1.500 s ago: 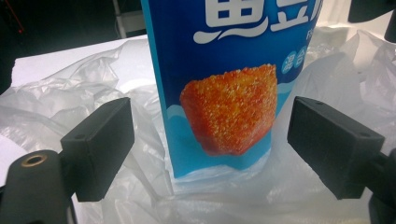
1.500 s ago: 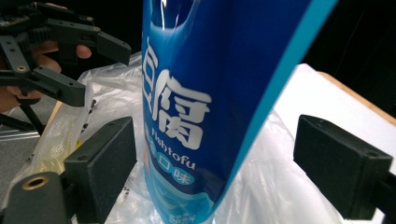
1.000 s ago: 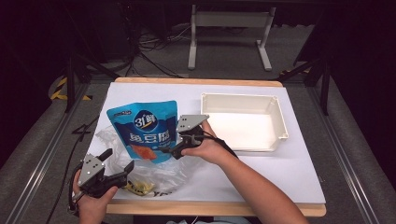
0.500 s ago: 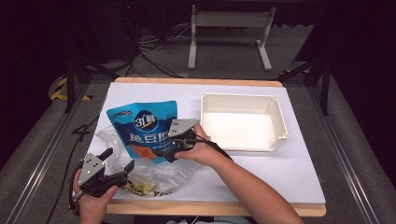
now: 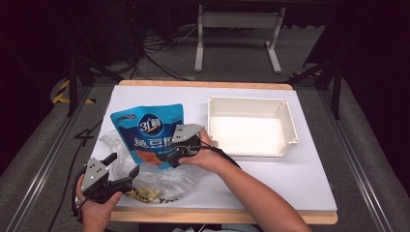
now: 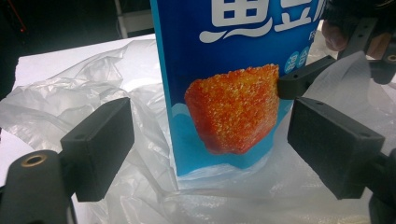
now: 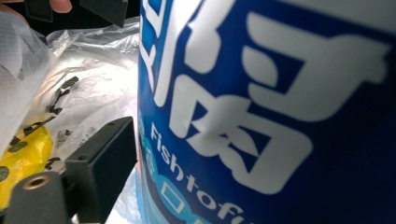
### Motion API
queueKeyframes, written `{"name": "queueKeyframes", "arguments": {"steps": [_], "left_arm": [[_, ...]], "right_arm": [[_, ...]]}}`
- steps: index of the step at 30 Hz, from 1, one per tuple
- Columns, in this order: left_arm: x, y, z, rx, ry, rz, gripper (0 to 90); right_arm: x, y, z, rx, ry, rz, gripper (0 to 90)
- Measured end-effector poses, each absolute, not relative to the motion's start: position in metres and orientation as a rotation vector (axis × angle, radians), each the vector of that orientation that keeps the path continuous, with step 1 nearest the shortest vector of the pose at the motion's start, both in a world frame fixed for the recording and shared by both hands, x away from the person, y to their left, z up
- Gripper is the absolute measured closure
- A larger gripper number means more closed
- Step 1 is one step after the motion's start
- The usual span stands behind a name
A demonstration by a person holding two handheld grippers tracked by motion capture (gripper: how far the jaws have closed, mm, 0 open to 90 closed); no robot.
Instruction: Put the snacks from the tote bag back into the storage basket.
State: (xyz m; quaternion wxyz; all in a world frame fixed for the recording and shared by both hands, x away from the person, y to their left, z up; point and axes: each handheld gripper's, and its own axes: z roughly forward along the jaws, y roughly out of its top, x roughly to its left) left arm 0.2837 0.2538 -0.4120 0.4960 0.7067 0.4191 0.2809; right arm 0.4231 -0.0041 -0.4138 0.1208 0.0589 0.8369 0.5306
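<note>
Roughly by size: table (image 5: 309, 179), white-topped, bearing all below. Tray (image 5: 290, 125), white, rigid, right of the pouch and apart from it. Pouch (image 5: 147, 133), blue printed snack pack, lying flat left of the tray with its lower end over the bag; judged light, its film flexible and smooth, likely slippery on the faces and prone to buckle if taken mid-panel; the stiffer sealed side edge or bottom seam looks the best hold. Bag (image 5: 159, 181), clear crinkled plastic beneath and below the pouch, very soft, apt to drag along with it. Right gripper (image 5: 170, 157), at the pouch's right edge near its lower end, hand reaching in from the tray side with forearm low across the table; jaws have just been closing, with the pouch edge between them, though whether the pads press yet cannot be told. Left gripper (image 5: 126, 175), below the pouch over the bag, held level and pointing at the pouch's bottom; jaws (image 6: 98, 144) spread wide, grasping nothing.
</note>
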Motion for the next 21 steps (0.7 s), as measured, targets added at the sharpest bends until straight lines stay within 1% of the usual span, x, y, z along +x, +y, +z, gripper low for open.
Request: {"name": "queueKeyframes", "arguments": {"steps": [1,3,5,8,10,11,12,13,16,21], "left_arm": [[0.2838,0.2536,-0.4121,1.711,1.014,0.681,15.4],[0.2838,0.2534,-0.412,1.711,1.013,0.678,15.3],[0.284,0.2535,-0.412,1.712,1.014,0.679,15.3],[0.2842,0.2534,-0.4122,1.713,1.014,0.677,15.3],[0.2841,0.2532,-0.4121,1.715,1.014,0.676,15.3],[0.2841,0.2532,-0.4121,1.715,1.014,0.676,15.3],[0.2841,0.2532,-0.4121,1.715,1.014,0.676,15.3],[0.2841,0.2533,-0.4121,1.715,1.014,0.676,15.3],[0.2842,0.2531,-0.4123,1.712,1.014,0.676,15.3],[0.2841,0.2533,-0.412,1.714,1.015,0.677,15.3]], "right_arm": [[0.4231,-0.0041,-0.4138,0.172,2.444,1.55,17.2],[0.423,-0.0039,-0.4146,0.165,2.454,1.555,20.3],[0.4228,-0.0036,-0.4151,0.15,2.463,1.56,24.3],[0.4228,-0.0036,-0.4147,0.118,2.487,1.562,33.2],[0.4228,-0.0037,-0.4143,0.101,2.494,1.561,37.2],[0.4228,-0.0037,-0.4143,0.101,2.494,1.561,37.2],[0.4236,-0.0048,-0.414,0.085,2.504,1.565,41.1],[0.4236,-0.0048,-0.414,0.085,2.504,1.565,41.1],[0.4242,-0.0061,-0.4133,0.072,2.514,1.565,45.4],[0.424,-0.006,-0.4125,0.074,2.519,1.56,47.6]]}}
